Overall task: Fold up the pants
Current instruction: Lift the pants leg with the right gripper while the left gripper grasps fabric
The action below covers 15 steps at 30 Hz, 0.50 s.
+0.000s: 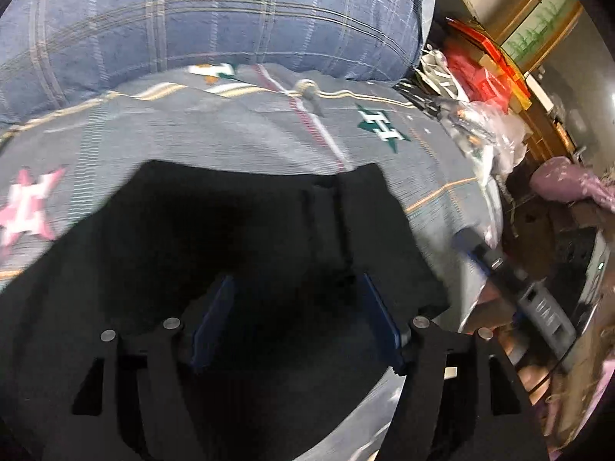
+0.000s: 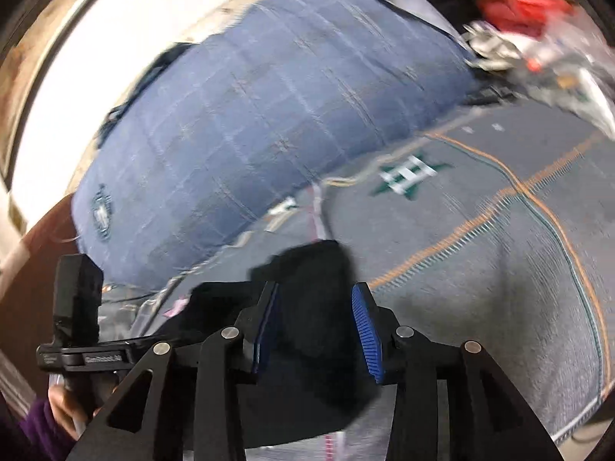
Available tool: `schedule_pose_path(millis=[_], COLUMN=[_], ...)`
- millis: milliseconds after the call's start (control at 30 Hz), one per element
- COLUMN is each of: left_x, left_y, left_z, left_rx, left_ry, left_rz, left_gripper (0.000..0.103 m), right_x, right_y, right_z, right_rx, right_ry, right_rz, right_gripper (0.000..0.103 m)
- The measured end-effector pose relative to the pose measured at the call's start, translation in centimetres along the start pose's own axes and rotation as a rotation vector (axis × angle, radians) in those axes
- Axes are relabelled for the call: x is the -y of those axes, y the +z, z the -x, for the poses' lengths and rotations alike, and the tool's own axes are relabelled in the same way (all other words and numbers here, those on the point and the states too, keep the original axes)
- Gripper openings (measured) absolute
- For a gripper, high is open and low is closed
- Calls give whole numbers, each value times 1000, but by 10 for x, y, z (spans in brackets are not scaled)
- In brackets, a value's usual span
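The black pants [image 1: 230,223] lie bunched on a grey-blue bedspread [image 1: 269,130] with star motifs. In the left wrist view my left gripper [image 1: 298,280] hovers over the pants' near part, its blue pads wide apart and clear of the cloth. In the right wrist view my right gripper [image 2: 316,292] stands open, and a corner of the pants [image 2: 315,265] lies between its pads without being pressed. The right gripper's body [image 1: 538,307] shows at the bed's right edge. A hand [image 2: 65,403] in a purple sleeve holds the left gripper's handle [image 2: 77,357].
A big blue plaid pillow [image 1: 211,19] fills the back of the bed, with a white wall [image 2: 115,38] behind it. Red packages [image 1: 480,65] and clear plastic bags [image 1: 480,119] are piled beside the bed on the right. Bare bedspread [image 2: 499,269] stretches to the right of the pants.
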<state>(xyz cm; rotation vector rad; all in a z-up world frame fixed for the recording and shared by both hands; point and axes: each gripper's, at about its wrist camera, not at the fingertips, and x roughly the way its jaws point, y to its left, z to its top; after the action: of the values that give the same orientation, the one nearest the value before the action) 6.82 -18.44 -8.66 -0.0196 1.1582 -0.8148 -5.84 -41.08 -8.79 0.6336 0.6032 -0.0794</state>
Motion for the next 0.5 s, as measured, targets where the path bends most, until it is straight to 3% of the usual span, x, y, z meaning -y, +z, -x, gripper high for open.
schedule_pose_path(millis=[67,200,300,333,367,500], left_x=[11,17,24,27,31,48], left_y=[7,13,14,13,12,6], left_z=[-16,-37,-38,-39,-40,-45], left_rx=[-24,-64,-12,-7,-8,-3], left_ry=[0,-17,-18,-14,-12,35], left_rz=[21,56,35,18,-4,-127], left_gripper=[74,74,74,68,50,25], right_x=[7,10,14,15,16,18], right_y=[1,-1,0,-1,0,2], right_z=[-7,-18,-27,-29,-31,-36], right_rx=[-29,-86,-123,-131,-138,-138], right_ry=[-4,-46,-38,-42,-49,-39], right_rz=[-15,-9,-40,-43,-43,-54], right_gripper=[41,41,41,41,41,41])
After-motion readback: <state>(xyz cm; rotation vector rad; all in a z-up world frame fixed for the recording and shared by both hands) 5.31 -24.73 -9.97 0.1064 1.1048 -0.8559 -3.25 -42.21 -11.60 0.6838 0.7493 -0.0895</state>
